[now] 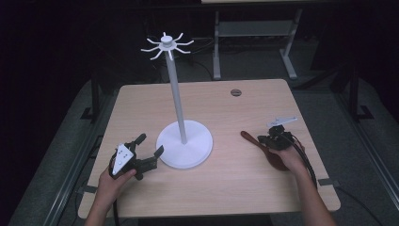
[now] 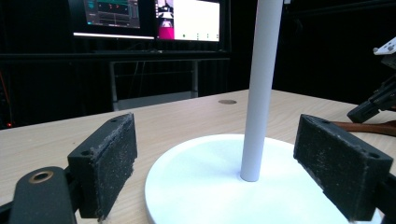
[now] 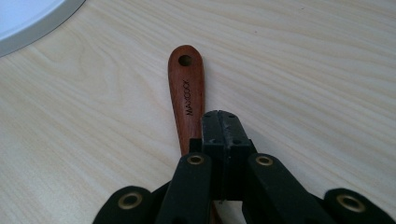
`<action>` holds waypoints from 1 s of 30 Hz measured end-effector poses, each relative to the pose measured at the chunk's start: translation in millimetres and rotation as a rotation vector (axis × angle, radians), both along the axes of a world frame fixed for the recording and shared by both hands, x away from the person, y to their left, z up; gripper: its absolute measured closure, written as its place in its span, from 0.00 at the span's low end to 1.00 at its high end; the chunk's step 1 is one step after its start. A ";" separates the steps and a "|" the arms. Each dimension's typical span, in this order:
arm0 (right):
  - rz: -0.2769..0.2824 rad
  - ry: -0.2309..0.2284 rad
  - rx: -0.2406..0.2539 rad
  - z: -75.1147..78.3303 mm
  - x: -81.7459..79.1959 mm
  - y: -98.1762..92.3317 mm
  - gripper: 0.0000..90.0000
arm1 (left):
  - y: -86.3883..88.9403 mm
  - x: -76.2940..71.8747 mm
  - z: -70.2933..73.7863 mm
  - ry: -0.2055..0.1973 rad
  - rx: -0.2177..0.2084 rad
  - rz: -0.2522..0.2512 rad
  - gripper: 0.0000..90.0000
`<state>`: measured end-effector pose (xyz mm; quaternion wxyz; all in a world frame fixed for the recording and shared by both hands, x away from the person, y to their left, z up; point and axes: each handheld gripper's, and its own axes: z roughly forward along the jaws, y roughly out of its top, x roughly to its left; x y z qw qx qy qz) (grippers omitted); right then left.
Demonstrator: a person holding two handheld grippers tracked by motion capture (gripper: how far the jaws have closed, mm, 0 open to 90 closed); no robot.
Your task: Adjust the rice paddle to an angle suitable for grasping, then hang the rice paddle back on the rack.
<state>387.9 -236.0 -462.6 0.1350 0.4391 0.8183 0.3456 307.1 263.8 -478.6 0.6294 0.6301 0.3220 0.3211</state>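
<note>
On the counter [image 1: 226,183], the right gripper [image 3: 223,122] has its fingers pressed together over a wooden spoon [image 3: 187,95]; the left gripper [image 1: 149,147] has its fingers spread beside the white stand [image 1: 184,143].

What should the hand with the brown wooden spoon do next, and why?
Probably lift the wooden spoon a little off the table. The right tongs look shut over its handle, with the hanging hole at the free end, but whether they truly pinch it is hard to tell. It lies flat, and the white stand's hooks sit high above.
</note>
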 end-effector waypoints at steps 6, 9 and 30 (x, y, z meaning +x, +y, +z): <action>-0.001 -0.004 0.008 2.8 -0.6 -1.1 1.00 | 0.0 0.0 0.0 0.000 0.000 0.000 0.14; -0.015 0.021 0.036 9.2 -1.6 -6.9 0.93 | 0.1 0.0 0.0 0.000 0.002 0.000 0.14; 0.126 0.210 -0.205 46.0 7.8 9.9 0.68 | 0.0 0.0 0.0 0.000 0.001 -0.001 0.14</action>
